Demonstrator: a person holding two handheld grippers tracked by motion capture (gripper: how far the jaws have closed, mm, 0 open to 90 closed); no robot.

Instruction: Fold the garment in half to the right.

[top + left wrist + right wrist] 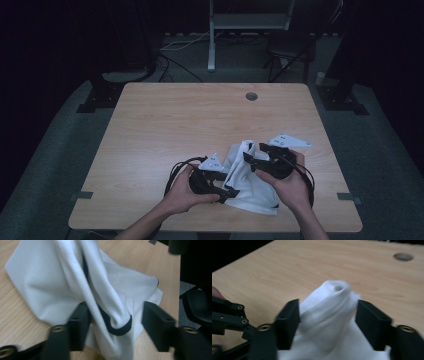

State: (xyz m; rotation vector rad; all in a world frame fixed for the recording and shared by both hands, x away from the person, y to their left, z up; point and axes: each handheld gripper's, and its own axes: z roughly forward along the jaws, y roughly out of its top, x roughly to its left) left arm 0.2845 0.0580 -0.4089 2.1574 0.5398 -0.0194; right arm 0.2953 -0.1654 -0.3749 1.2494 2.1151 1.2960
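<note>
A white cloth [247, 187] with a black hem lies bunched on the wooden table [190, 120] near its front edge. My left gripper [227, 192] is at the cloth's near left side. In the left gripper view the left gripper [117, 325] is open, and a raised fold of the cloth [50, 282] with the black hem hangs between the jaws, touching one of them. My right gripper [255, 152] is at the cloth's far end. Here the right gripper [329, 322] is open around a standing peak of cloth [329, 310], which is blurred.
A round cable hole [251, 96] sits at the table's far middle. A dark chair [197, 307] stands past the table edge. A white stand [212, 40] and cables are on the floor beyond. The table's front edge runs just below the cloth.
</note>
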